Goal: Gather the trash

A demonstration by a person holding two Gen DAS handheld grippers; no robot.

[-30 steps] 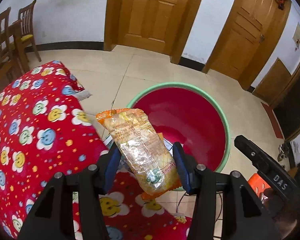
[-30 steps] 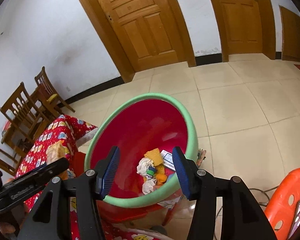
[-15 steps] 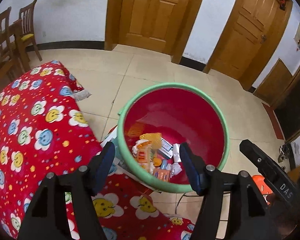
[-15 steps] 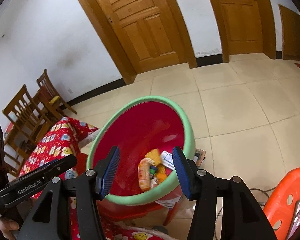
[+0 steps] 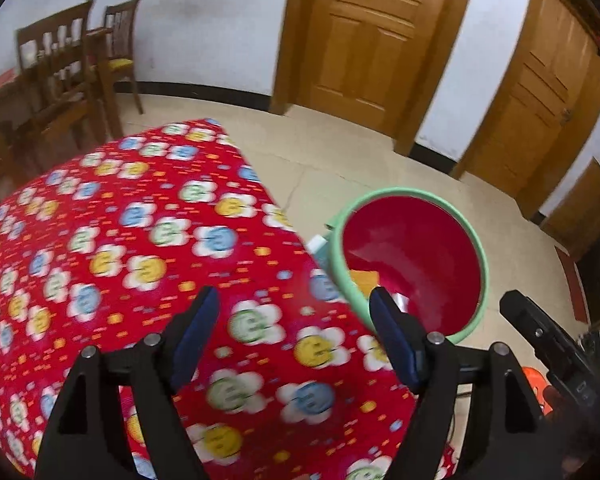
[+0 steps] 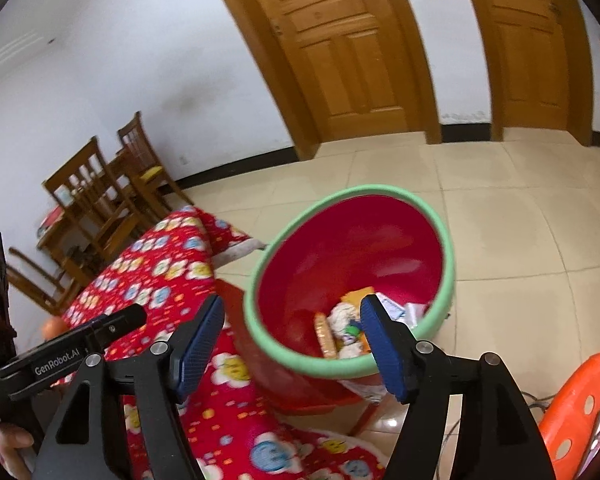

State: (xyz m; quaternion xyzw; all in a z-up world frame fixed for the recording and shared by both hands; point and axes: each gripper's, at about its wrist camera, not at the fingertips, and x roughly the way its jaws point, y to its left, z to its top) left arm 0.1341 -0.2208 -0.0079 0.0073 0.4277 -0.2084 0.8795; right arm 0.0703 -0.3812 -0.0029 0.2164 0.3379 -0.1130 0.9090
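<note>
Now: both grippers empty; trash sits in the bin (image 6: 352,280), beside the table (image 5: 112,240) corner.

Left gripper (image 5: 296,340) hangs over the table, fingers wide apart, nothing between them. Right gripper (image 6: 290,344) points at the bin, fingers likewise spread and empty. Bin: round, glossy red plastic, soft green rim. Inside, near its front wall: a wrapper (image 6: 325,336), crumpled white paper and flat scraps, a loose, light pile. Table: red cloth, printed flowers, matte. An orange object (image 6: 54,325) lies at the table's left edge; blurred, cannot identify. Judgement: next step is finding more trash on the table. Sweep the left gripper slowly, keep fingers parted, approach low and flat; crinkly film slips, so pinch mid-body.
</note>
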